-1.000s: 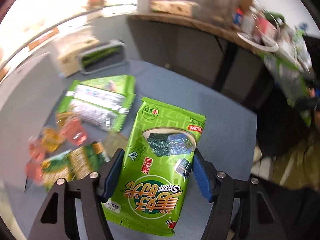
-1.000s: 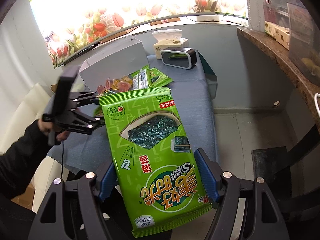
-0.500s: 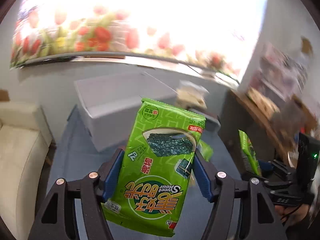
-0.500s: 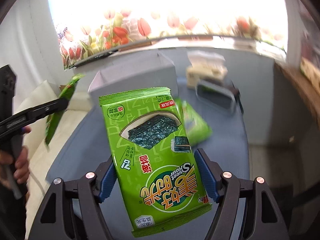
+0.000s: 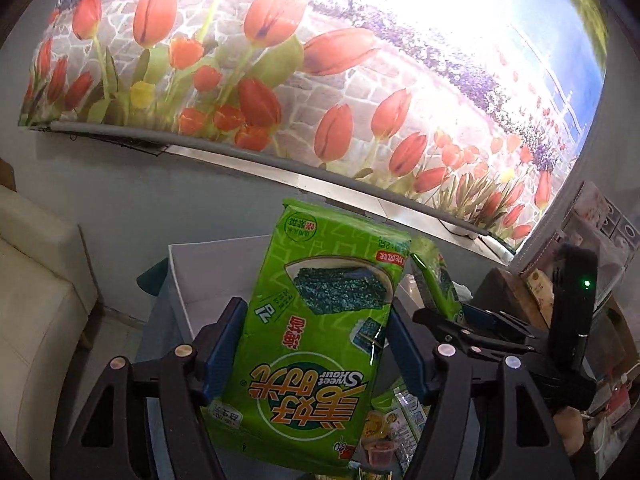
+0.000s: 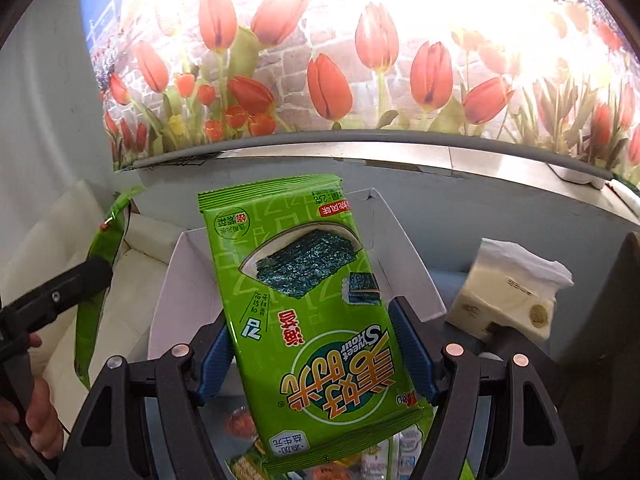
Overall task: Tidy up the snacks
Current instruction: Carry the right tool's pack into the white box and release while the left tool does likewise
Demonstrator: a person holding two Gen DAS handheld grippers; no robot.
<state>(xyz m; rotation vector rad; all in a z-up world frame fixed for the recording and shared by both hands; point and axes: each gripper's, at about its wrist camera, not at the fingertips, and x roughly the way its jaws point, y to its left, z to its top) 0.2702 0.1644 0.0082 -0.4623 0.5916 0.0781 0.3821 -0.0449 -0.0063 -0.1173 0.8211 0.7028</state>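
Note:
My left gripper (image 5: pixel 312 340) is shut on a green seaweed snack pack (image 5: pixel 320 344) and holds it upright in front of an open white box (image 5: pixel 200 276). My right gripper (image 6: pixel 310 340) is shut on a second green seaweed pack (image 6: pixel 304 304), held above the same white box (image 6: pixel 404 264). In the left wrist view the right gripper (image 5: pixel 472 316) shows at the right with its pack edge-on (image 5: pixel 436 284). In the right wrist view the left gripper (image 6: pixel 52 300) shows at the left with its pack edge-on (image 6: pixel 100 276).
Small snacks (image 5: pixel 380 436) lie on the blue table under the packs. A tissue box (image 6: pixel 508 292) stands right of the white box. A cream sofa (image 5: pixel 36 300) is at the left. A grey wall with a tulip mural (image 6: pixel 340 80) is behind.
Both grippers have swung up from the table and moved closer to the white box, each still holding its pack. The two grippers now sit side by side.

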